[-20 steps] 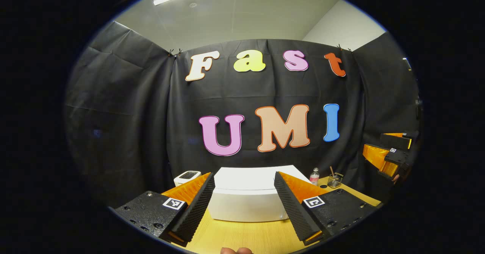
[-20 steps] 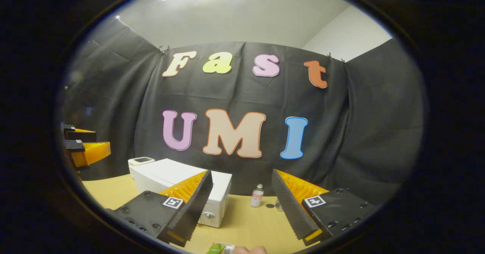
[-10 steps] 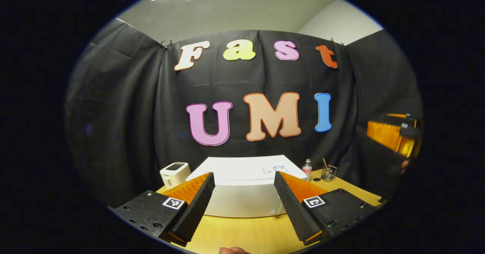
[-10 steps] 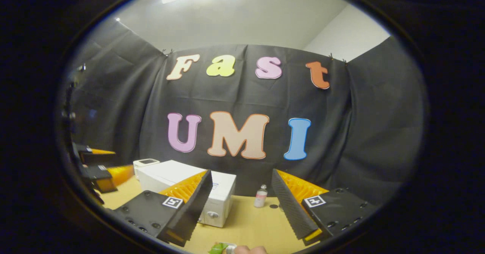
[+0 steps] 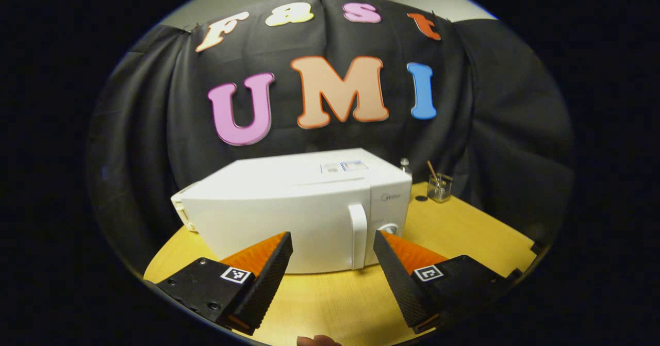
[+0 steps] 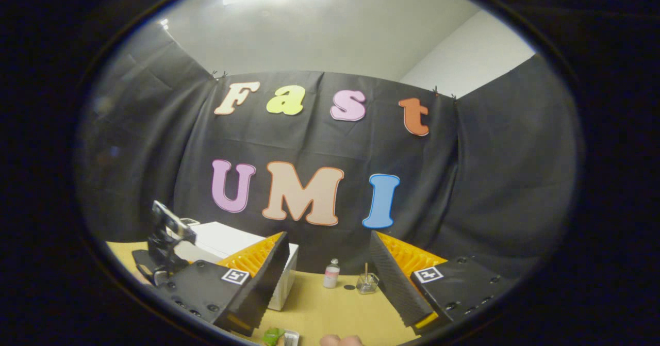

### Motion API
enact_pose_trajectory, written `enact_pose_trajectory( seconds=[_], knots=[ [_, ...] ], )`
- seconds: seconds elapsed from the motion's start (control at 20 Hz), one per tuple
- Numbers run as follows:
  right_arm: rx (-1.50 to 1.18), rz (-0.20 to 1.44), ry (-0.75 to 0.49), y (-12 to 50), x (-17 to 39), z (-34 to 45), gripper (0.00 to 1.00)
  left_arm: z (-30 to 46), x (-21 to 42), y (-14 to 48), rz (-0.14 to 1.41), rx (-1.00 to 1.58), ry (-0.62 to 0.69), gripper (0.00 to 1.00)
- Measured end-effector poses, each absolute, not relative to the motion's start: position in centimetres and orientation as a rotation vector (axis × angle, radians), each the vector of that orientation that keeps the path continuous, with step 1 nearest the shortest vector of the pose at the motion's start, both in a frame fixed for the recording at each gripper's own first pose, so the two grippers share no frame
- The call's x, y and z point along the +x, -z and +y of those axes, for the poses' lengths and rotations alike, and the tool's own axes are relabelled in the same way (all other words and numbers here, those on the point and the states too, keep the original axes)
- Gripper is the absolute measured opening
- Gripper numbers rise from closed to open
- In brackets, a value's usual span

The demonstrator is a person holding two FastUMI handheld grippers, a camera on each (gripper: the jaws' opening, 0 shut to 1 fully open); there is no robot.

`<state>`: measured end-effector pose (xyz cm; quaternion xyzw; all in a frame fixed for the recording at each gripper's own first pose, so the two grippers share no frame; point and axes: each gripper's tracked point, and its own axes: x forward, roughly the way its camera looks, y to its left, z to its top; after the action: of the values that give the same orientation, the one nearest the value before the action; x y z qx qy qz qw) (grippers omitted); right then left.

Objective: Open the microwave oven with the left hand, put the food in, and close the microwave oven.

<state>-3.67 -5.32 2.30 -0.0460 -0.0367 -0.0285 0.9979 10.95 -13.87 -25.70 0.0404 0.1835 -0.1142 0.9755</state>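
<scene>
Two grippers are up, and both of yours are spread wide with nothing between the fingers. Start with the biggest thing: the table [image 5: 464, 232], a yellow wood top running to the black cloth wall. On it sits the microwave oven [image 5: 289, 212], white, door shut, standing straight ahead of your left gripper [image 5: 332, 279] and close in front of it. In the right gripper view you catch just its white corner [image 6: 281, 279] behind your near finger, off to the left of the right gripper [image 6: 330, 284].

What the next move turns on is the door handle [image 5: 357, 235]. It is a white upright bar, long axis vertical, at the right end of the door beside the control panel. It lies ahead of your left gripper and slightly right of the midline, nearer your right-hand finger than the other. Your fingers sit side by side, so I judge they already suit straddling an upright bar; you need to go forward and a touch right. Your left gripper is clearly the nearer one to it.

A small green thing [image 6: 272, 335] and a pale container [image 6: 291, 337] show at the bottom edge of the right gripper view; probably the food, though I cannot tell.

Smaller items: a glass cup with a stick [image 5: 439, 187] and a small bottle [image 6: 330, 274] stand right of the oven.

Grey writing marks the oven's panel [image 5: 390, 197] and two small labels [image 5: 340, 167] lie on its top; both are too small to make out.
</scene>
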Motion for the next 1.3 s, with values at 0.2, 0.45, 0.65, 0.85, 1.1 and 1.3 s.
enact_pose_trajectory(
  seconds=[0.2,0.45,0.65,0.85,1.1,1.3],
  knots=[
    [-0.087,-0.051,0.069,-2.3,-4.7,-6.5,0.99,-15.7,13.7,30.2,0.461,0.041,0.229,0.99],
    [-0.085,0.026,0.074,-0.5,-5.4,-7.8,0.96,-16.5,16.1,32.1,0.482,0.046,0.199,0.99],
    [-0.108,0.049,0.075,0.2,-5.5,-8.2,0.96,-18.1,17.1,32.1,0.463,0.021,0.208,0.97],
    [-0.128,0.073,0.064,0.9,-5.3,-8.4,0.97,-18.8,17.4,31.1,0.429,-0.013,0.194,0.81],
    [-0.114,0.090,0.045,1.6,-4.9,-8.4,0.97,-18.4,17.8,31.2,0.420,-0.012,0.181,0.53],
    [-0.097,0.107,0.033,2.0,-4.8,-8.3,0.97,-18.3,17.9,31.3,0.417,0.017,0.183,0.25]
  ],
)
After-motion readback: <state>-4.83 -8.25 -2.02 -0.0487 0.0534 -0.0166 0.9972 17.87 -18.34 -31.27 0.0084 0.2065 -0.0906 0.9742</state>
